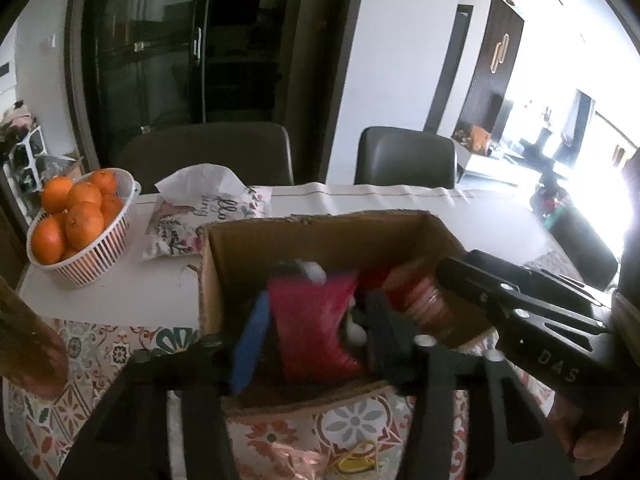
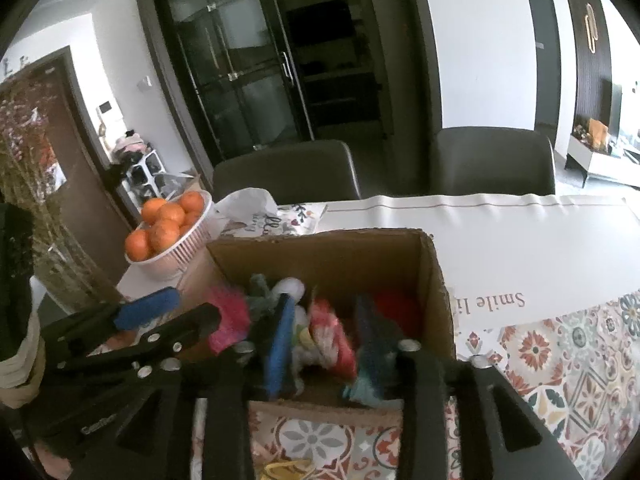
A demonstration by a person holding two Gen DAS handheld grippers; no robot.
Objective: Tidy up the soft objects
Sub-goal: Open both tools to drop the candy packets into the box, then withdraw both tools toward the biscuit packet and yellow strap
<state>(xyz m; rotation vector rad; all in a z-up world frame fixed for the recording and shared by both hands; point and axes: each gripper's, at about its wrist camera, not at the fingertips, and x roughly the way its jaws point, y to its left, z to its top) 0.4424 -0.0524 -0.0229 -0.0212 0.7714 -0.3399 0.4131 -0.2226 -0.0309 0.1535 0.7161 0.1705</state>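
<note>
An open cardboard box [image 1: 328, 236] stands on the patterned tablecloth; it also shows in the right wrist view [image 2: 328, 252]. My left gripper [image 1: 316, 332] is over the box, shut on a red knitted soft thing [image 1: 316, 320]. My right gripper [image 2: 332, 344] is over the same box with a red and white soft toy [image 2: 334, 340] between its fingers; whether they grip it I cannot tell. More soft things lie in the box: a pink fluffy one [image 2: 230, 320], a red one [image 2: 396, 308], a grey one [image 2: 260, 288]. The right gripper shows in the left wrist view [image 1: 472, 276].
A white basket of oranges [image 1: 80, 216] stands at the left. A floral tissue pouch [image 1: 208, 216] lies behind the box. Two dark chairs [image 1: 404, 156] stand at the far table edge. A vase of dried flowers [image 2: 36, 200] is at the left.
</note>
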